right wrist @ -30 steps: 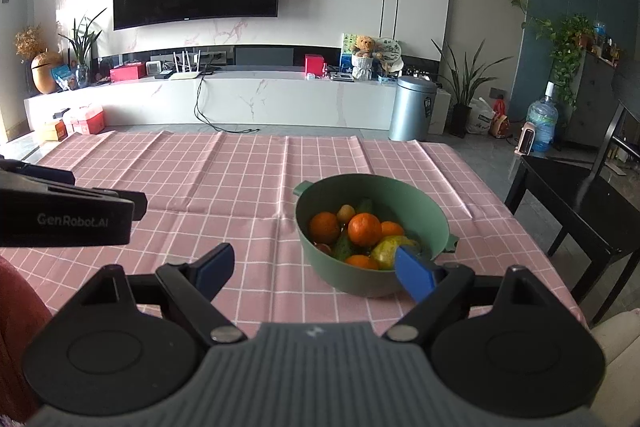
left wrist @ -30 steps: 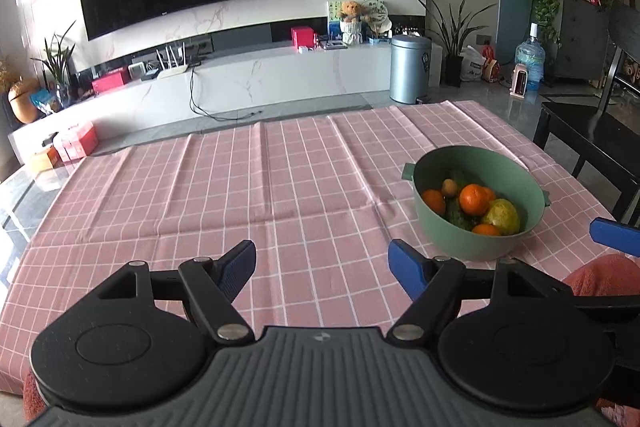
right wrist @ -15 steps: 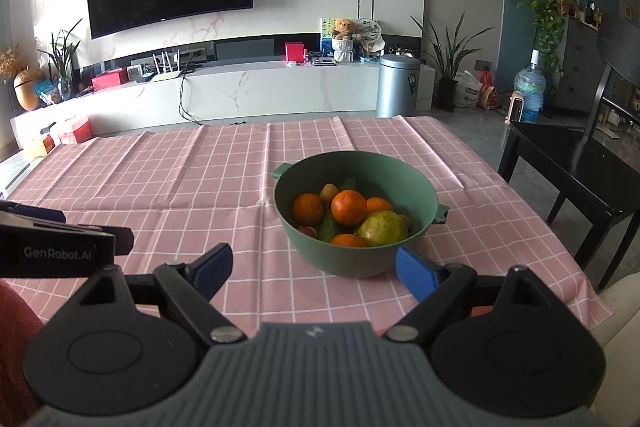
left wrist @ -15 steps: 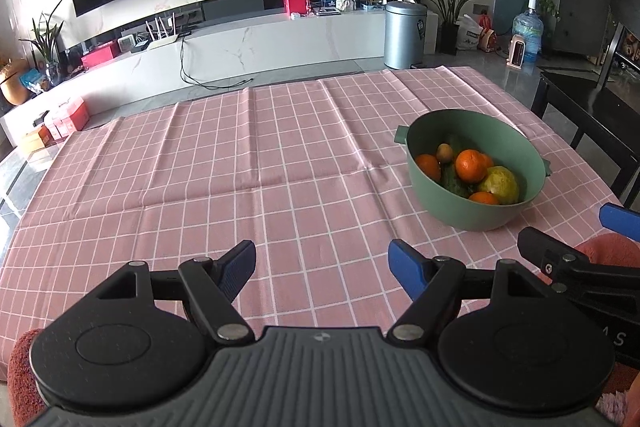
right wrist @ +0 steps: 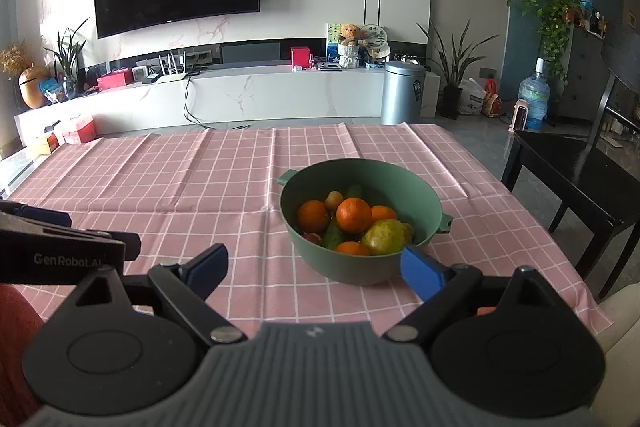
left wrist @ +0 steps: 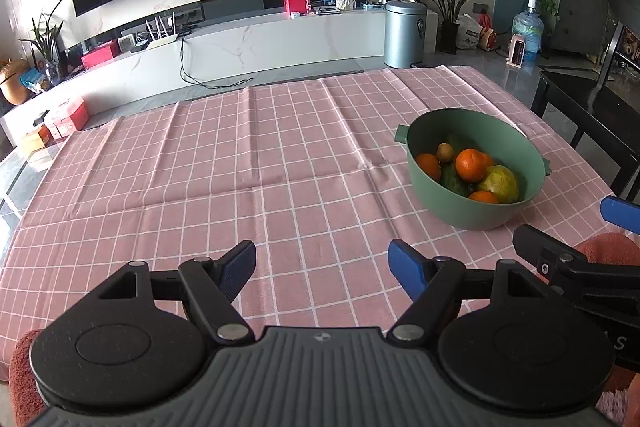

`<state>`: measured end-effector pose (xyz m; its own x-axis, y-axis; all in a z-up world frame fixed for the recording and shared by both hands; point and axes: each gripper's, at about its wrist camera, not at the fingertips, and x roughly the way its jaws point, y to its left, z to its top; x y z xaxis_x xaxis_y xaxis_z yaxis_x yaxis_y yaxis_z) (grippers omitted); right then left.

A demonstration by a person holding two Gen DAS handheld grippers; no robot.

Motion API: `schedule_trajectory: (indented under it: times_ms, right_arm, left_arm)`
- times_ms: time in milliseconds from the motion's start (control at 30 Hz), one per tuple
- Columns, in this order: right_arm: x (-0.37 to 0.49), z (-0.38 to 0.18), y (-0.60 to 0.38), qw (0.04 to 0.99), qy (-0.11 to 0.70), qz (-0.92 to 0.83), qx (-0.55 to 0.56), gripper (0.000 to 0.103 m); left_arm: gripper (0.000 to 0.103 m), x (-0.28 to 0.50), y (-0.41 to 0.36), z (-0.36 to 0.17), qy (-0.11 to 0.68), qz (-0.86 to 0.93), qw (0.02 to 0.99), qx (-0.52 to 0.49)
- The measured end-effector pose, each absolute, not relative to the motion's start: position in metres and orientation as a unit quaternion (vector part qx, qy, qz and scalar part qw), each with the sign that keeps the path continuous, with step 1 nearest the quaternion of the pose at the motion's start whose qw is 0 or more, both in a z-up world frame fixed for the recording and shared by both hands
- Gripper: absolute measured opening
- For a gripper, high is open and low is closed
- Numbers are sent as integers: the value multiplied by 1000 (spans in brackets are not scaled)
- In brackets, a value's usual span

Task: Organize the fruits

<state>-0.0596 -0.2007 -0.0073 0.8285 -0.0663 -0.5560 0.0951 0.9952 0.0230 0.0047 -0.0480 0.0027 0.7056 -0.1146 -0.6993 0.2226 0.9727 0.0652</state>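
Observation:
A green bowl (left wrist: 448,203) stands on the pink checked tablecloth (left wrist: 240,163), right of centre. It holds several oranges (left wrist: 471,164), a yellow-green pear (left wrist: 502,183), a small brown fruit (left wrist: 444,151) and a dark green fruit. In the right wrist view the bowl (right wrist: 352,269) sits just ahead, with an orange (right wrist: 353,215) and the pear (right wrist: 386,237) on top. My left gripper (left wrist: 322,265) is open and empty above the cloth, left of the bowl. My right gripper (right wrist: 314,267) is open and empty, just short of the bowl's near wall.
A black chair (right wrist: 576,179) stands by the table's right edge. Beyond the table's far edge are a white TV bench (right wrist: 240,95), a grey bin (right wrist: 402,93) and plants. The left gripper's body (right wrist: 60,247) shows at the right view's left edge.
Both grippers stayed open. The left view drew back and rose a little, so the bowl looks farther. The right view shifted so the bowl sits nearer the centre.

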Motion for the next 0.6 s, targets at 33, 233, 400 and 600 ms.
schedule_trajectory:
  times_ms: [33, 233, 400, 600]
  right_arm:
    - [-60, -7, -201, 956, 290, -42, 25, 90]
    - [-60, -7, -198, 956, 290, -37, 20, 90]
    - [-61, -7, -197, 956, 290, -35, 17, 90]
    - [-61, -6, -197, 956, 291, -35, 16, 90]
  left_arm:
    - [89, 5, -48, 3, 373, -92, 920, 72]
    - [89, 6, -47, 3, 373, -91, 920, 71]
    - [89, 5, -46, 5, 373, -91, 921, 70]
    - [89, 5, -45, 6, 372, -91, 921, 69]
